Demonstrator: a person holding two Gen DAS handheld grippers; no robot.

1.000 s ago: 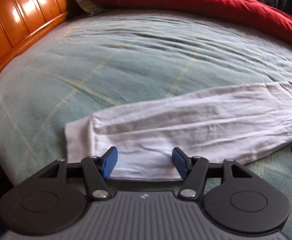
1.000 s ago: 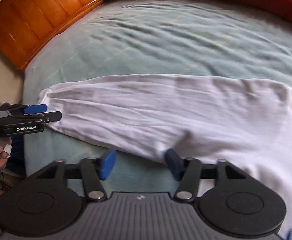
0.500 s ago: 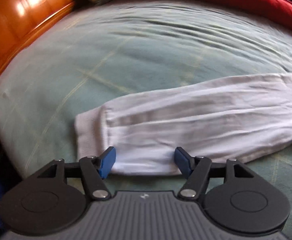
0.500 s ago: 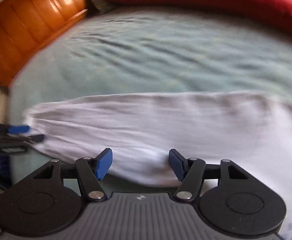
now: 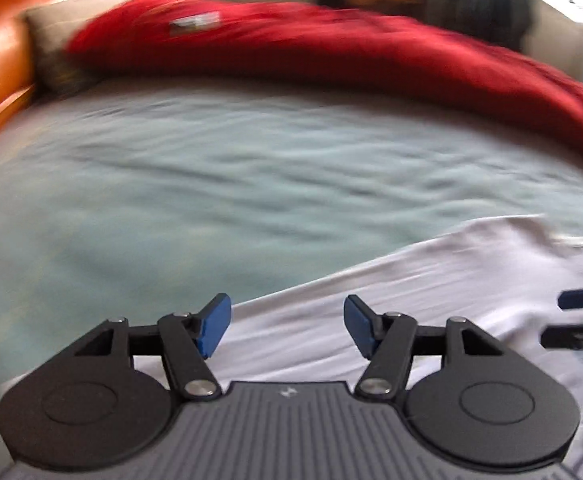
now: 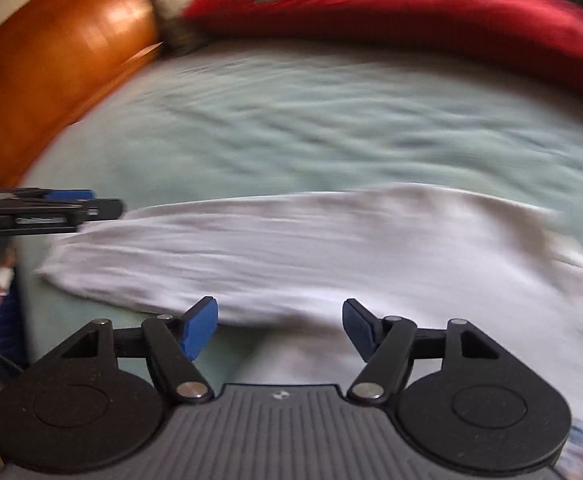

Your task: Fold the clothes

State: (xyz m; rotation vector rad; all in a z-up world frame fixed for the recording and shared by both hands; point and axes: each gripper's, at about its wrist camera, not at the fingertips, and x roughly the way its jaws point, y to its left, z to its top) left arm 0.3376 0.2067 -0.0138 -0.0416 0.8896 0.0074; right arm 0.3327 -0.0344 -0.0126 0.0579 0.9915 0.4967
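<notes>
You are hovering both claws, left gripper (image 5: 287, 326) and right gripper (image 6: 279, 328), over the white garment (image 6: 311, 240) lying flat on the bed (image 6: 331, 128); the right jaws have just been widening, both claws empty. Next, I judge, you need to pinch an edge.

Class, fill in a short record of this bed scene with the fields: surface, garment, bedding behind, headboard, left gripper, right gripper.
surface: pale green bedsheet, wrinkled
garment: white long-sleeved top lying flat across the near part of the bed, one sleeve stretched out sideways
bedding behind: red duvet bunched along the far side, partly over a beige pillow
headboard: orange wooden headboard
left gripper: open, over the white cloth, nothing clamped
right gripper: open, its jaws have just been opening, nothing clamped, at the garment's near edge
</notes>
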